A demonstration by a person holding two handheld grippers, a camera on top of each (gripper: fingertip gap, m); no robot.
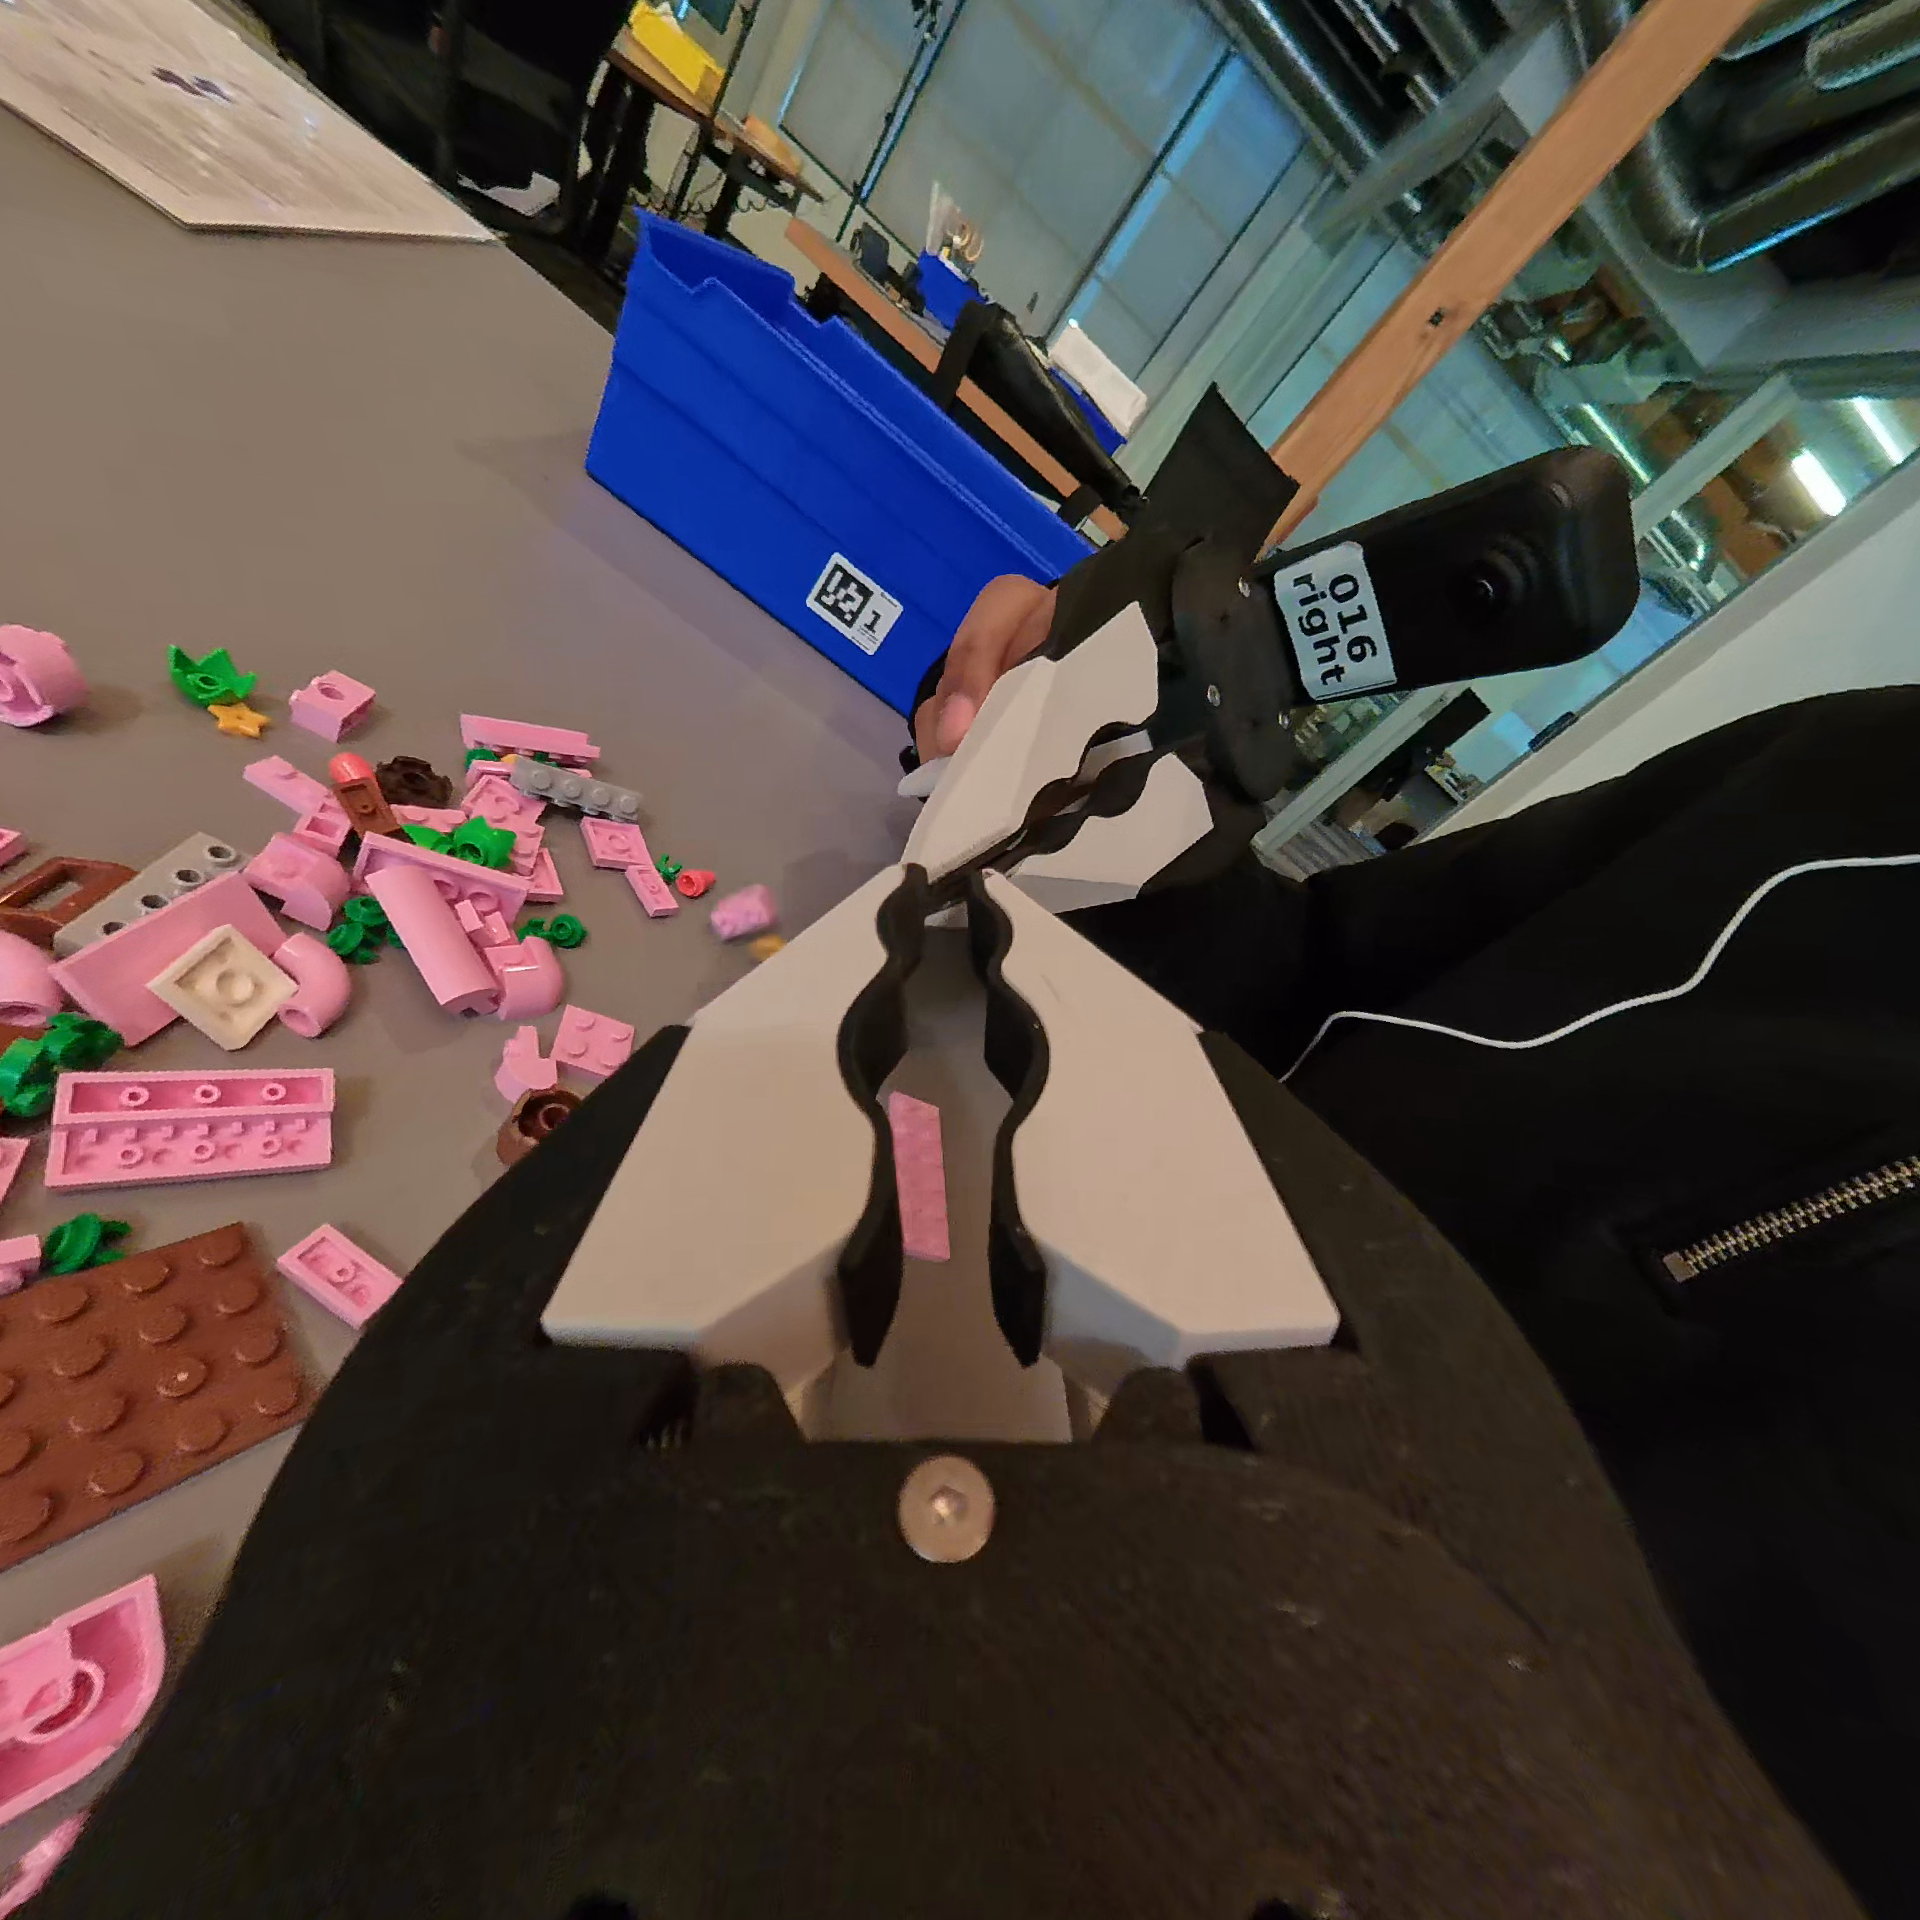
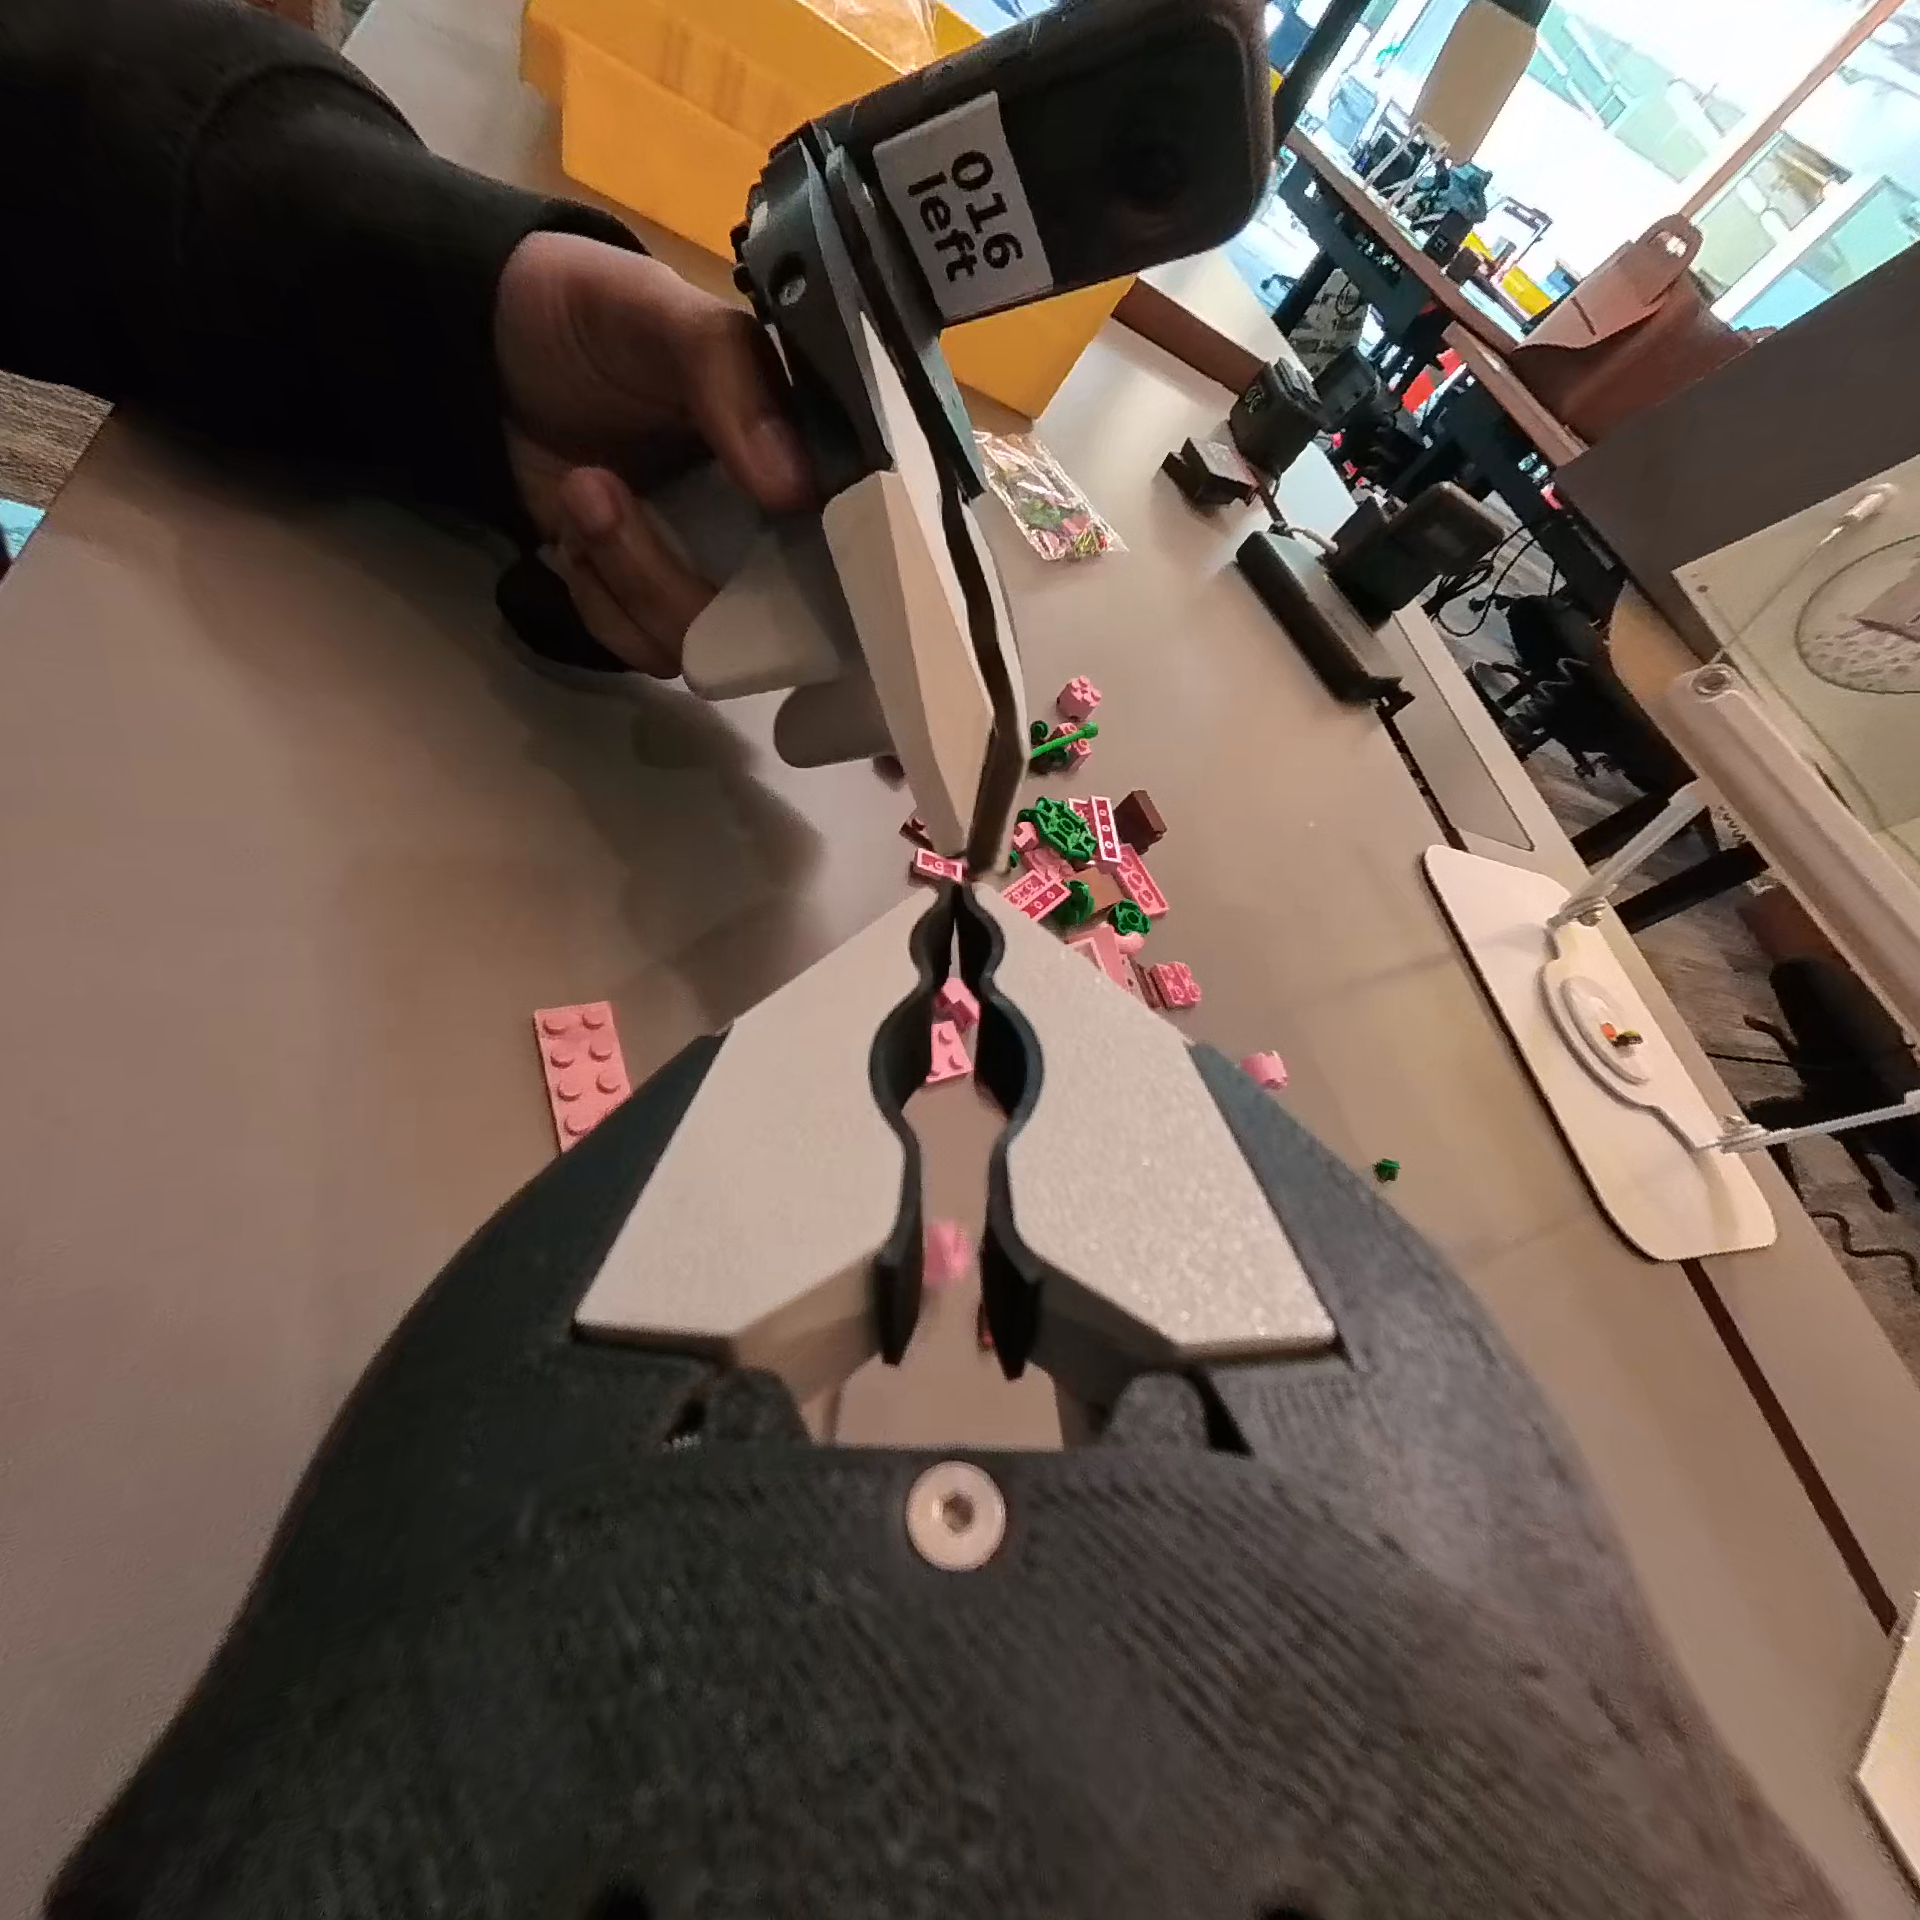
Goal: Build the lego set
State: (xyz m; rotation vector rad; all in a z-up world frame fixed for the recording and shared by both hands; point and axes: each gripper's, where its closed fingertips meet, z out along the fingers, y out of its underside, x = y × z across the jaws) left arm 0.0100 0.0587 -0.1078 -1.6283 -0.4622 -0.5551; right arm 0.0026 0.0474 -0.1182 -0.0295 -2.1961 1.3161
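Observation:
Both grippers meet tip to tip above the table. In the left wrist view my left gripper point(image 1: 943, 883) stands nearly closed, and the shut tips of my right gripper point(image 1: 961, 868) reach in between its pads and seem to touch them. In the right wrist view my right gripper point(image 2: 961, 902) is shut, pad against pad, with the left gripper point(image 2: 977, 864) coming down onto it from above. I see no brick in either grasp. Loose pink, green and brown bricks point(image 1: 416, 914) lie on the grey table point(image 1: 312, 468), with a brown studded plate point(image 1: 125, 1371). The pile point(image 2: 1101, 883) also shows beyond the tips.
A blue bin point(image 1: 790, 468) stands behind the pile and a yellow bin point(image 2: 727, 125) at the far side. An instruction sheet point(image 1: 208, 125) lies at the back left. A pink plate point(image 2: 580, 1070) lies alone. A white board with a stand point(image 2: 1590, 1039) is at the right. The person's black jacket point(image 1: 1558, 1091) is close. Both grippers' tips are close together, under 4 cm apart. The brown studded plate point(image 1: 125, 1371) is about equally far from each gripper, around 12 cm.

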